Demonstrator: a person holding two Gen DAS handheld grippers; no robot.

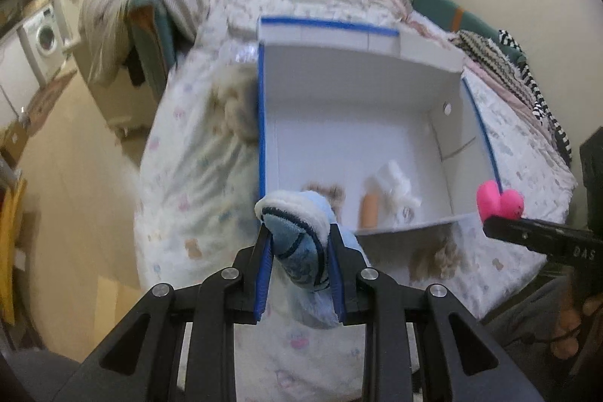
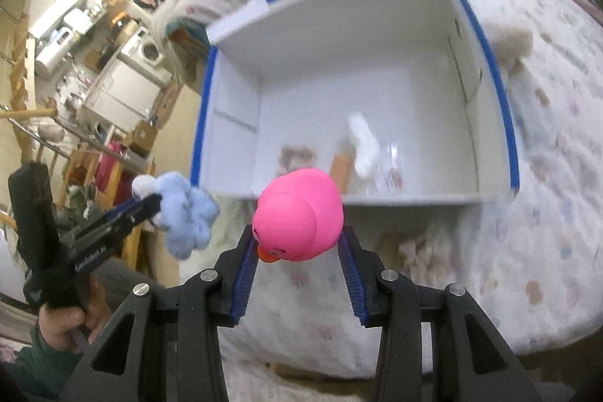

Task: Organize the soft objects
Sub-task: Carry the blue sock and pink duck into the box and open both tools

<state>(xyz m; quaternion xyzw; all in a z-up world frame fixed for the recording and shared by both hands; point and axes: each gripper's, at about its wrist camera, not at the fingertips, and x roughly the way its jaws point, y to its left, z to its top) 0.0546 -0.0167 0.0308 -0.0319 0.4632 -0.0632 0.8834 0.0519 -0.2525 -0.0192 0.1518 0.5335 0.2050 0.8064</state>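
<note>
Left gripper fingers pinch a blue plush; right gripper fingers pinch a pink duck (both near the white box).

Bed under a white quilt printed with small pastel bears — carrying a white cardboard box edged in blue tape, open at the top. Beside the box's left wall, a fluffy beige plush (blurred); another beige plush against the near wall.
</note>
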